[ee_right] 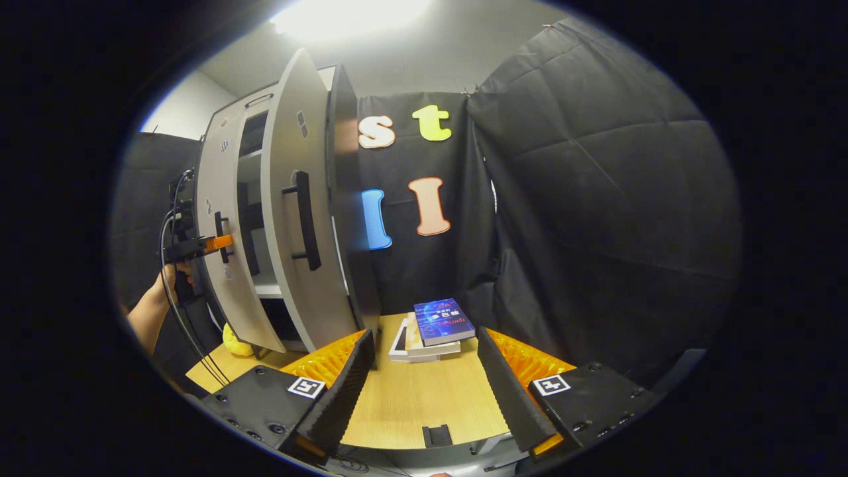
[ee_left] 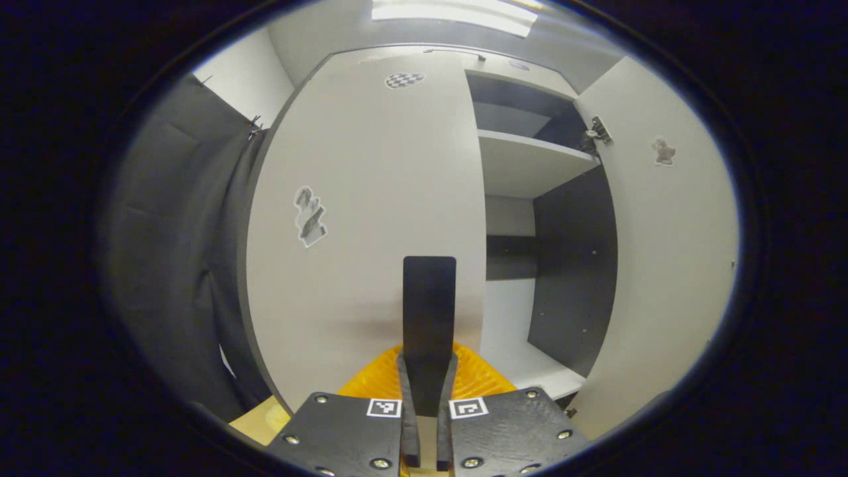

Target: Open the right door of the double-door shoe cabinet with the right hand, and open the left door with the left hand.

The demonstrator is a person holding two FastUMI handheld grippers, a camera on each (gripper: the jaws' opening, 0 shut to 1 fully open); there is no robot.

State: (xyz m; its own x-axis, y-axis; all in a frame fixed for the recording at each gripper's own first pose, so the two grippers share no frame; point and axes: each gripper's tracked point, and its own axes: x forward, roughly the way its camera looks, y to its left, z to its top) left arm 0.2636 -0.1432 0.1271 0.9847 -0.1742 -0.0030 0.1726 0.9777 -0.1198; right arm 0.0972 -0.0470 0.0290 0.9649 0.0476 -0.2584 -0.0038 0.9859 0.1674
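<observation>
Shoe cabinet [ee_right: 278,199] stands on the wooden bench [ee_right: 424,404], at the left of the right gripper view, against the black cloth wall.

Right door [ee_right: 295,218] hangs open, swung well out from the cabinet front; its dark bar handle [ee_right: 303,218] is free, nothing touching it. In the left gripper view the same door [ee_left: 669,252] stands out at the right, hinge [ee_left: 596,136] visible near its top, a small sticker [ee_left: 663,151] on its inner face.

Left door [ee_left: 371,225]: in the left gripper view its face fills the middle, a sticker [ee_left: 309,216] on it and a checkered marker [ee_left: 405,80] near the top. In the right gripper view it stands slightly ajar.

Left tongs [ee_left: 428,397] pressed close together, pinching the left door's dark handle [ee_left: 429,311], which rises upright between the fingers. From the right gripper view, a hand [ee_right: 162,291] holds those tongs [ee_right: 218,243] against the left door's handle.

Right tongs [ee_right: 424,377] spread wide, holding nothing, hanging over the bench well clear of the cabinet.

Inside the cabinet: a white shelf [ee_left: 530,165] above, dark side panel [ee_left: 576,265], white floor board [ee_left: 530,364] below.

A stack of books [ee_right: 434,328] lies on the bench beside the cabinet, blue-covered one on top. Something yellow [ee_right: 235,341] sits on the bench below the left door; cannot tell what it is.
</observation>
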